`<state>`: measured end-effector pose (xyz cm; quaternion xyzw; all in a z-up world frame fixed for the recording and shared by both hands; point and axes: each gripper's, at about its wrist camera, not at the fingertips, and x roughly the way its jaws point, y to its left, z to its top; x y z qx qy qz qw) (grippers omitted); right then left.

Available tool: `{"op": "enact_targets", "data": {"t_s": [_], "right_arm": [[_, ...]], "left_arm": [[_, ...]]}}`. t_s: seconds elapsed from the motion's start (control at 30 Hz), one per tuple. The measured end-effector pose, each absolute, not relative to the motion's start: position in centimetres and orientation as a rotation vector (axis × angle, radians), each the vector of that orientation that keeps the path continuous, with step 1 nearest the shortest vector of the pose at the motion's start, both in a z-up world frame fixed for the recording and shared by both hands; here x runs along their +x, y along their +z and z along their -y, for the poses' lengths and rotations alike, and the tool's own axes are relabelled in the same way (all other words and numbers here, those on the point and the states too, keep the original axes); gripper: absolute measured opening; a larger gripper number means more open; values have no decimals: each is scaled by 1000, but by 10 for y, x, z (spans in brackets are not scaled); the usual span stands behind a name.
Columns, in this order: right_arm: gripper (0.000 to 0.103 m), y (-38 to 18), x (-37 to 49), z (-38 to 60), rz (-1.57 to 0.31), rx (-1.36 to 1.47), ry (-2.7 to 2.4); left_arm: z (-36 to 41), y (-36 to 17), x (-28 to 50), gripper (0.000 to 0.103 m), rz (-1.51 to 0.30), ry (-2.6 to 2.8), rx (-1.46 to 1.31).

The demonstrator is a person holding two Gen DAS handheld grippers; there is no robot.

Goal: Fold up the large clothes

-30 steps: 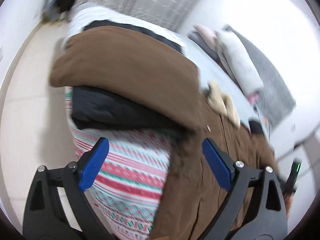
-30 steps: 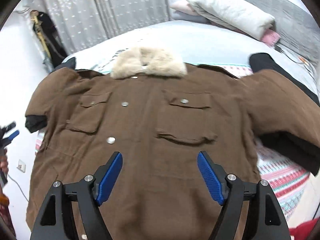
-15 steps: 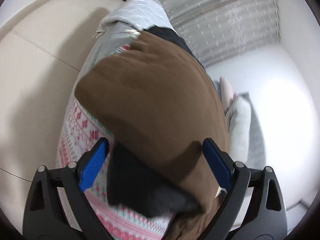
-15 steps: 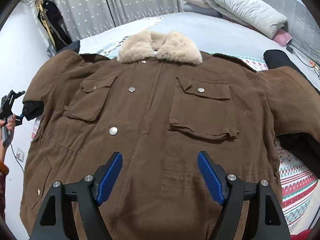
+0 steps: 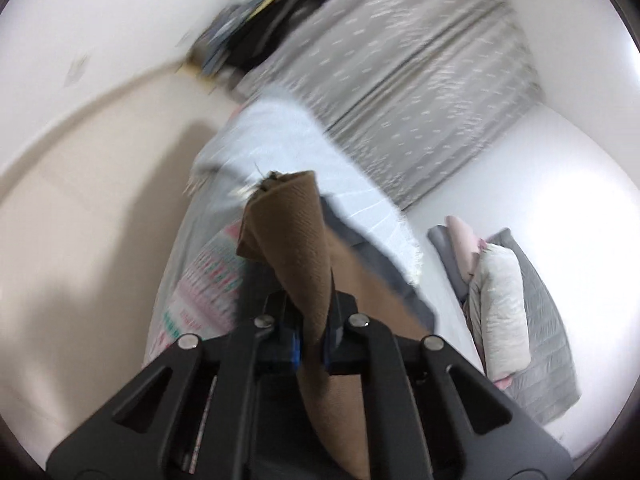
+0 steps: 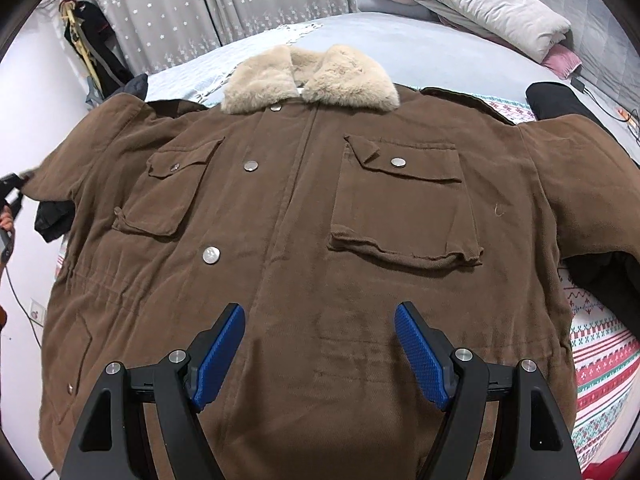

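A large brown coat with a beige fur collar lies front-up, spread across the bed. My right gripper is open and hovers over the coat's lower front, empty. My left gripper is shut on the coat's brown sleeve near the cuff; the fabric sticks up between the jaws. In the right wrist view the left gripper shows at the far left edge, at the sleeve end. The other sleeve lies out to the right, its black lining showing.
The coat rests on a striped patterned blanket over a pale blue bed. Pillows and folded bedding lie at the head. Grey curtains hang behind. Dark clothes hang in the corner. Beige floor lies left of the bed.
My left gripper has closed on the coat's sleeve end and lifted it. My right gripper moved closer over the coat and stays open.
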<state>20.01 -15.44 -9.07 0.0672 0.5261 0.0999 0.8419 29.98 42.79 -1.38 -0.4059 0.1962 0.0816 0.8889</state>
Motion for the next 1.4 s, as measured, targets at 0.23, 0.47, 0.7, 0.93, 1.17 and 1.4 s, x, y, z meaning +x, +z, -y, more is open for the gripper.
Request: {"op": "enact_targets", "data": {"t_s": [0.23,0.47,0.7,0.93,1.17,1.4], "right_arm": [[78,-54,219,101,-1056,136,346],[39,-39,279,-7,-899,231,599],[16,-77,338,-104,-957,294,709],[18,-102,365,-155,-1048,316,721],[58,-92,367,-75,-1077,517,758],[63,-91,365,53,-1032,686,627]], "left_arm": [[-383,55,297,7,-278,43,-669],[-327,110,282,6,-168,-186,-576],[-273,133,278,6,-153,-387,-538],[-215,116,302,6,-262,-506,-518],[-162,92,324,6,-363,-625,-581],[-87,60,337,6,-488,-725,-597]]}}
